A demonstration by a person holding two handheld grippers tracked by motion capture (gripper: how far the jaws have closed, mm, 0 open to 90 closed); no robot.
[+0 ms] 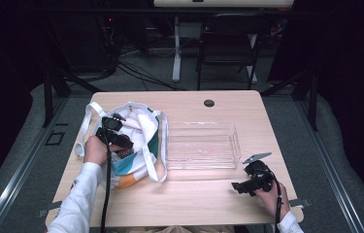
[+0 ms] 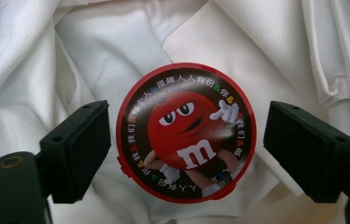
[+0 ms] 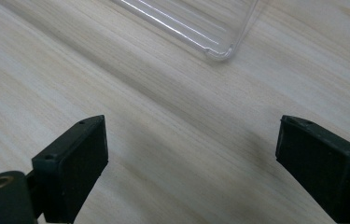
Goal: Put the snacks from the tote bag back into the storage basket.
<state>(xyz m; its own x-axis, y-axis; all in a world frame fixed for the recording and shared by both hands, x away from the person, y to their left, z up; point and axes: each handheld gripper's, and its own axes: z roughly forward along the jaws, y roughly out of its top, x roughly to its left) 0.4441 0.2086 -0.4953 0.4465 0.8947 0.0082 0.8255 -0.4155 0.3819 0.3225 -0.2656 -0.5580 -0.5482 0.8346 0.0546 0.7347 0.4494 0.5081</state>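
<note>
Straddling a round red M&M's tin (image 2: pixel 185 132) that lies inside the white tote bag (image 1: pixel 140 127), the left gripper (image 2: pixel 185 149) has its jaws apart, neither pad quite pressing, lined up to pinch it. The right gripper (image 3: pixel 189 163) waits wide open over bare table (image 3: pixel 163 116) near the clear plastic tray (image 1: pixel 201 145), probably the tin's destination.

Person wears long white sleeves (image 1: pixel 80 191), both cuffs reaching the wrists. Each hand carries a black two-jaw gripper. Left gripper (image 2: pixel 185 149): blocky matte-black jaws with flat rectangular pads, small round screw holes in the jaw tops, a brass-coloured insert in the rounded black mount at the lower left corner. Right gripper (image 3: pixel 191 163): same build, same brass insert. It carries a grey three-cornered plate (image 1: pixel 256 158) on top. A black cable (image 1: pixel 107 194) trails from each gripper along the forearm.
</note>
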